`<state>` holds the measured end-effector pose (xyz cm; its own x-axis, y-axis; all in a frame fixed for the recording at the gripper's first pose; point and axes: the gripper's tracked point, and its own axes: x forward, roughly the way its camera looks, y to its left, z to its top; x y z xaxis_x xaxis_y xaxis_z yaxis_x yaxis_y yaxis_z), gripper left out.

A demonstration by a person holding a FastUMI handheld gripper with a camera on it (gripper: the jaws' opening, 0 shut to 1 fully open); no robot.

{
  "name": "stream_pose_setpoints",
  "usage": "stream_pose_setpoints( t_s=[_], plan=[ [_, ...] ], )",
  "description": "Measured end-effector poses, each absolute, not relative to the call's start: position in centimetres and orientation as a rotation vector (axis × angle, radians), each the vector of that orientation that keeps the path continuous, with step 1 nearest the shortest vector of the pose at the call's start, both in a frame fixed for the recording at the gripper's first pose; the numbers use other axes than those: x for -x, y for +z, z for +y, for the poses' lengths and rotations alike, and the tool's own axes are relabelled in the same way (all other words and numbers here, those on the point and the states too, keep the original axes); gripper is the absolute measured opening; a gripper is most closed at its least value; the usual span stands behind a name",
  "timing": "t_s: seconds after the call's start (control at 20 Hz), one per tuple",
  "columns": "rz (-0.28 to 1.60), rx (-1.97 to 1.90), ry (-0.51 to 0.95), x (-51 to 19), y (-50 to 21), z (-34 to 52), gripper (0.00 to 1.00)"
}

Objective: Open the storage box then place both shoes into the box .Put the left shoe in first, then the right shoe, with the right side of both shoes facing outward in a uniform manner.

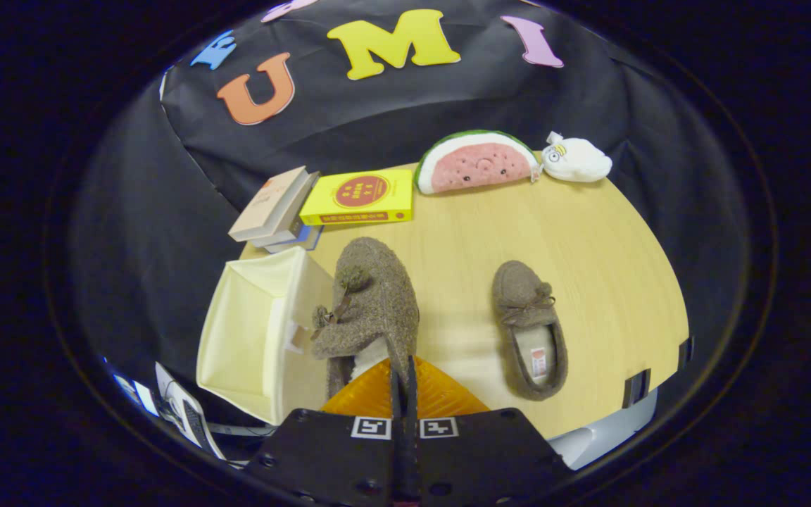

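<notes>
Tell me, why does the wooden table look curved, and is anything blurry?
Gripper view: fisheye distortion bows the light wooden table; lighting is even, shadows soft. The gripper, shut on the fuzzy brown slipper, looks slightly soft up close; the second brown slipper is sharp.

The one camera rides on the gripper (404,377) and looks forward along its two fingers, which sit pressed close together at 6 o'clock, clamped on the rim of the held slipper (370,303). It looks steeply down from above onto the wooden table (588,232), close to the near edge. The far edge with the books (328,204) lies toward 12 o'clock, against the booth wall (377,113). The fisheye bends the table's edges.
</notes>
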<state>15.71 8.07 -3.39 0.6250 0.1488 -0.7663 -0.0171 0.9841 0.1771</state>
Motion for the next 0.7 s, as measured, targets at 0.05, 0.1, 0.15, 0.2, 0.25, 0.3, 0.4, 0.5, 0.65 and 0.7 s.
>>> stream_pose_setpoints(
  t_s=[0.05, 0.1, 0.15, 0.2, 0.25, 0.3, 0.4, 0.5, 0.65, 0.7],
  plan=[
    [0.874, -0.166, 0.102, -15.3, -2.5, 9.7, 0.0],
    [0.855, -0.172, 0.103, -15.3, -1.5, 11.0, 0.0],
    [0.841, -0.186, 0.105, -15.3, -0.8, 12.5, 0.0],
    [0.83, -0.201, 0.105, -15.5, -0.3, 14.2, 0.0],
    [0.824, -0.213, 0.113, -15.6, -0.3, 15.9, 0.0],
    [0.823, -0.212, 0.125, -15.7, -0.2, 17.5, 0.0],
    [0.833, -0.216, 0.139, -15.8, -1.0, 20.5, 0.0],
    [0.848, -0.218, 0.152, -16.1, -2.5, 23.4, 0.0],
    [0.849, -0.242, 0.153, -17.0, -5.5, 26.9, 0.0],
    [0.856, -0.248, 0.147, -17.2, -6.9, 27.9, 0.0]
  ],
)
